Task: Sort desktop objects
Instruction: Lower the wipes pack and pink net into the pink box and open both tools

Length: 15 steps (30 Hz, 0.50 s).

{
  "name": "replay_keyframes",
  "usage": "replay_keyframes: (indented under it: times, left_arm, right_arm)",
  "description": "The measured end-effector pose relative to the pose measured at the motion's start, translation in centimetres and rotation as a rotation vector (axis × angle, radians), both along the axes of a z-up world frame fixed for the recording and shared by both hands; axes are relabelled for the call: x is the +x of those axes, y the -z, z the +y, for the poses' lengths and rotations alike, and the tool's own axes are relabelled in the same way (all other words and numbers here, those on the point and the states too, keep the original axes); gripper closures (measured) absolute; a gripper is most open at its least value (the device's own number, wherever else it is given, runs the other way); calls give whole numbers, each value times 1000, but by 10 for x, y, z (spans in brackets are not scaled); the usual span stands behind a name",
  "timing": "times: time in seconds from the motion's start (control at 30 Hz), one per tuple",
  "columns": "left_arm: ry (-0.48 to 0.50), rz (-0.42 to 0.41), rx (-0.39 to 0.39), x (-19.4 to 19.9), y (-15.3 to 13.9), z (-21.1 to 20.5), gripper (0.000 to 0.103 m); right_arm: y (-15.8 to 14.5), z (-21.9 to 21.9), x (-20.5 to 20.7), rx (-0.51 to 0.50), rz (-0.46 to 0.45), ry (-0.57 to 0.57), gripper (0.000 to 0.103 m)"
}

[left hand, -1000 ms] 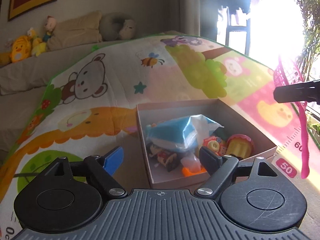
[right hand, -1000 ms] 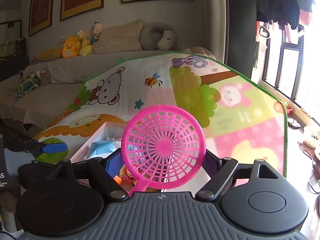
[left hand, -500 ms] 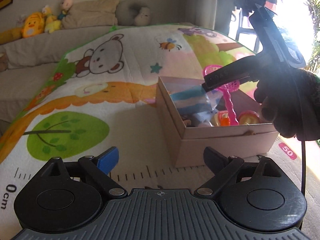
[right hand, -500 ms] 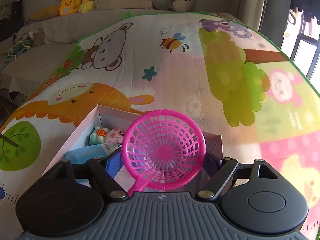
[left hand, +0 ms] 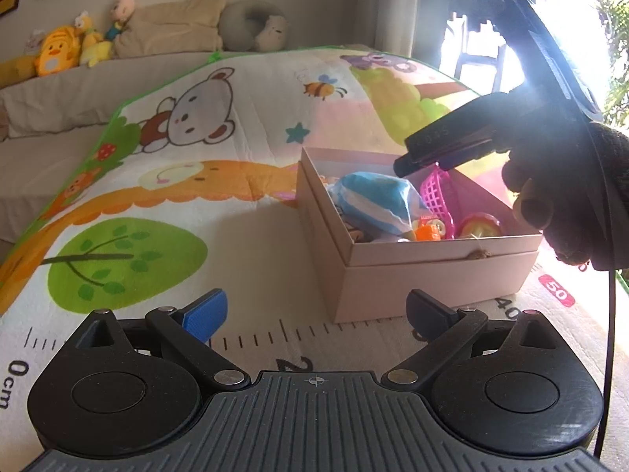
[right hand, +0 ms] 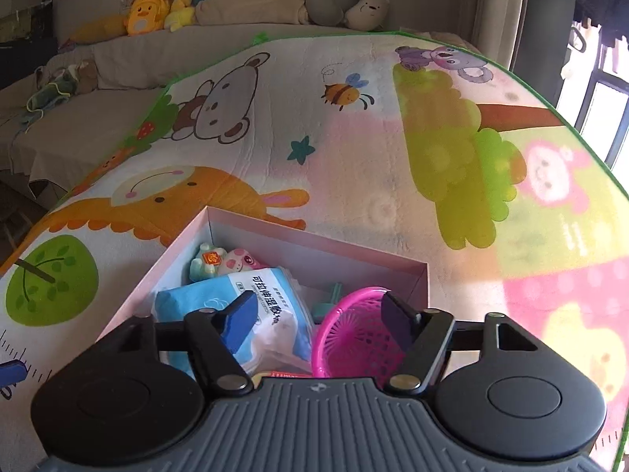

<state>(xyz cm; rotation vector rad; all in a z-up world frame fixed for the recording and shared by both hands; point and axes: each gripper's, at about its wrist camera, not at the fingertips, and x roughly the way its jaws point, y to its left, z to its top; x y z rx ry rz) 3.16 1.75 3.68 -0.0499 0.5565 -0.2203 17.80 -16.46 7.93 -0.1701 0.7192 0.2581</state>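
A pink cardboard box [left hand: 432, 271] [right hand: 188, 244] sits on the cartoon play mat. In it lie a blue wipes pack [left hand: 373, 200] [right hand: 267, 314], small toys [right hand: 224, 259] and a pink plastic strainer [right hand: 354, 334] [left hand: 436, 196]. My right gripper [right hand: 318, 314] is open just above the box; the strainer rests in the box between and below its fingers, free of them. From the left wrist view the right gripper [left hand: 444, 145] hangs over the box. My left gripper [left hand: 314, 310] is open and empty, low over the mat in front of the box.
The play mat [left hand: 196, 157] covers the table, with a ruler scale printed along its near edge. A sofa with plush toys [right hand: 157, 11] and cushions runs along the back. A bright window is at the right.
My right gripper has opened and let the pink strainer drop into the box. My left gripper has drawn back from the box, staying open.
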Motion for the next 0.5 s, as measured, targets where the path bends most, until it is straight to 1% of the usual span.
replay_keyframes:
  times: [0.07, 0.13, 0.23, 0.27, 0.33, 0.43, 0.47, 0.5]
  left_arm:
    - [-2, 4, 5, 0, 1, 0, 2]
    - [-3, 8, 8, 1, 3, 1, 2]
    - [-1, 28, 20, 3, 7, 0, 2]
    - [0, 34, 27, 4, 9, -1, 2]
    - [2, 41, 44, 3, 11, -3, 1]
    - [18, 46, 55, 1, 11, -7, 0]
    - [30, 58, 56, 1, 12, -8, 0]
    - [38, 72, 54, 0, 13, -9, 0]
  right_arm:
    - [7, 11, 1, 28, 19, -32, 47]
    - [9, 21, -5, 50, 40, -98, 47]
    - [11, 27, -24, -14, 38, -139, 44]
    - [11, 25, -28, -17, 43, -139, 44]
    - [10, 13, -37, 2, 57, -103, 45]
    - [-5, -15, -76, 69, -18, -59, 45]
    - [-9, -23, -88, 91, -32, -45, 41]
    - [-15, -36, -105, 139, -44, -22, 33]
